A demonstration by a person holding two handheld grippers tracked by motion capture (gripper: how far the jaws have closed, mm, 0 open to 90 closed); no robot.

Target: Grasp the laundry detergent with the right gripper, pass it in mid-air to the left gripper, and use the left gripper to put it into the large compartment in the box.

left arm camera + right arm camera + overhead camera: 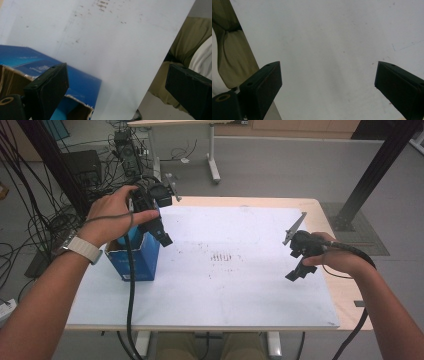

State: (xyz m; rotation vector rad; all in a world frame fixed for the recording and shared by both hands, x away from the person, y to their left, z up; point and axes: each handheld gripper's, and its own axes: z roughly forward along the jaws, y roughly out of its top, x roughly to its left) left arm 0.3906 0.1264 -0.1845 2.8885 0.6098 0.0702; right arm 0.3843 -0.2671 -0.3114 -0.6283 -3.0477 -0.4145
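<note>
A blue cardboard box [141, 260] with its top torn open stands at the left of the white table sheet [235, 285]. My left gripper [161, 234] hovers just above the box's open top, tilted toward the table's middle. In the left gripper view the box [75, 80] lies below the left jaw, and the jaws stand wide apart with nothing between them. My right gripper [298, 267] hangs over the right side of the sheet, pointing down. In the right gripper view its jaws are spread wide over bare white sheet [327, 50].
Brown smudges [225, 257] mark the sheet's middle. The wooden table edge [345, 295] shows past the sheet at the right. Cables and equipment [120, 150] lie on the floor at the far left, with another table's leg [214, 165] beyond. A black post [375, 175] stands at the far right.
</note>
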